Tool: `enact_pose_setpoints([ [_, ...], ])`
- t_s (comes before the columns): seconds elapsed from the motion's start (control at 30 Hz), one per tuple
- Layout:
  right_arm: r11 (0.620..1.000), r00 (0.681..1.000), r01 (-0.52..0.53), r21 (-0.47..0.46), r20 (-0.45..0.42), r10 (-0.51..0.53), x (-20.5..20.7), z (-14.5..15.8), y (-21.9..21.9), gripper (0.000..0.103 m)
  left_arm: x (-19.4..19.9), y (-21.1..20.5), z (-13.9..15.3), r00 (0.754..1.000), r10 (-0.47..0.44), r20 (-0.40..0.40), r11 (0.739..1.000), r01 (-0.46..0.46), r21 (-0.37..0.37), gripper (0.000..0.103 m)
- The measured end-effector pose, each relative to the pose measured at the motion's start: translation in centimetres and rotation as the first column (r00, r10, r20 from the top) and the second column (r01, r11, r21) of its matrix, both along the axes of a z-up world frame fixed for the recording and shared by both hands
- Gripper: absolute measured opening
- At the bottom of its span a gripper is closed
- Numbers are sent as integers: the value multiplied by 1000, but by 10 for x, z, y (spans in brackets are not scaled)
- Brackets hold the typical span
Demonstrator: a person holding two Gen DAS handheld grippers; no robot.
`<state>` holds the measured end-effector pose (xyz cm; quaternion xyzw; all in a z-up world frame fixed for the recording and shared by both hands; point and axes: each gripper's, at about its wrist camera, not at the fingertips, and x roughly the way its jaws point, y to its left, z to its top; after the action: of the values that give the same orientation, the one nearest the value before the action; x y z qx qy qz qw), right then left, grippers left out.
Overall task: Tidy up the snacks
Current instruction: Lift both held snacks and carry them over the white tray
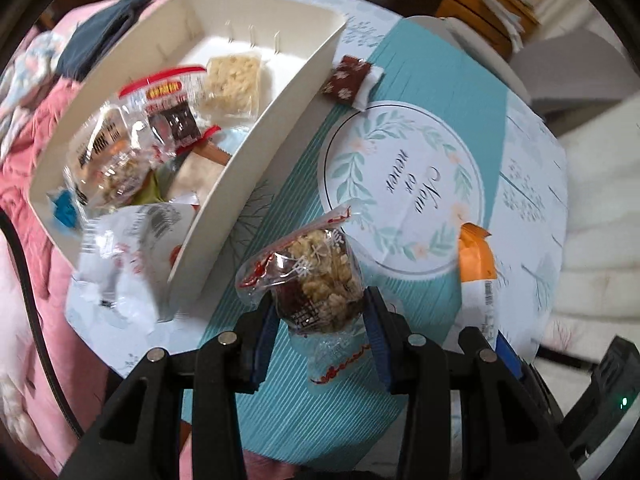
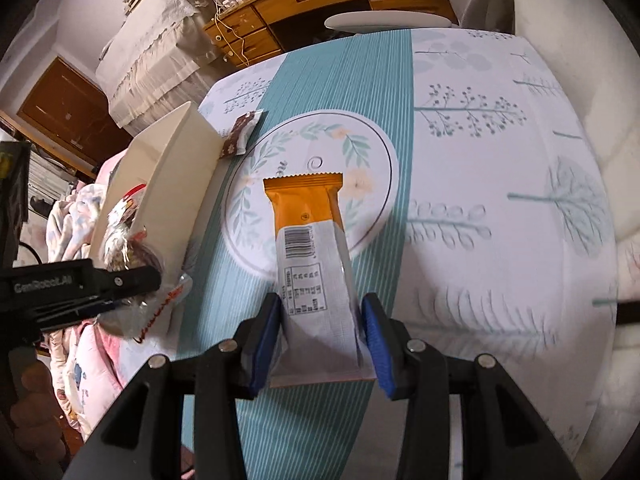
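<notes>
My left gripper (image 1: pixel 318 308) is shut on a clear-wrapped nut snack (image 1: pixel 318 276) and holds it above the table, right of the white box (image 1: pixel 256 160). The box holds several wrapped snacks, among them a pale rice cake (image 1: pixel 234 78). My right gripper (image 2: pixel 320 312) is shut on an orange and white bar packet (image 2: pixel 312 240), which points out over the table's round leaf print. The packet's orange end shows in the left wrist view (image 1: pixel 476 256). A brown flowered packet (image 1: pixel 348 78) lies on the table beside the box's far corner; it also shows in the right wrist view (image 2: pixel 238 136).
A crumpled clear wrapper (image 1: pixel 120 264) lies at the box's near corner. Pink bedding (image 1: pixel 24 208) lies left of the table. A wooden desk with drawers (image 2: pixel 320 4) stands behind it, and a white cushion (image 1: pixel 600 216) lies to the right. The left gripper shows in the right wrist view (image 2: pixel 132 280).
</notes>
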<state>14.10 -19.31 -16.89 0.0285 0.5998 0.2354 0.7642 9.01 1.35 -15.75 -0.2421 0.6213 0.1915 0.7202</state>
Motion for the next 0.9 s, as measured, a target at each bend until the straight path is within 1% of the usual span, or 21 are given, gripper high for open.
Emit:
enact_pose_setpoints([
  [0.17,999,1000,-7,38,-19,8,-15,7,-5,42,-15,-6,27,997,-69,32,997,67,43,40],
  [0.27,998,1000,-27,61,-11,28,-23,13,-3,42,-25,-9,45,993,-102,65,993,98,65,40],
  [0.43,993,998,-63,96,21,61,-30,26,5,42,-35,-5,69,985,-121,120,990,110,93,40],
  [0.6,986,995,-89,138,48,83,-35,39,18,42,-40,13,89,976,-128,177,987,109,115,40],
  [0.77,984,993,-104,148,79,93,-39,49,36,42,-40,37,95,975,-127,181,988,109,110,40],
  [0.9,983,989,-114,142,107,100,-43,56,59,42,-37,62,99,968,-149,203,987,131,97,40],
])
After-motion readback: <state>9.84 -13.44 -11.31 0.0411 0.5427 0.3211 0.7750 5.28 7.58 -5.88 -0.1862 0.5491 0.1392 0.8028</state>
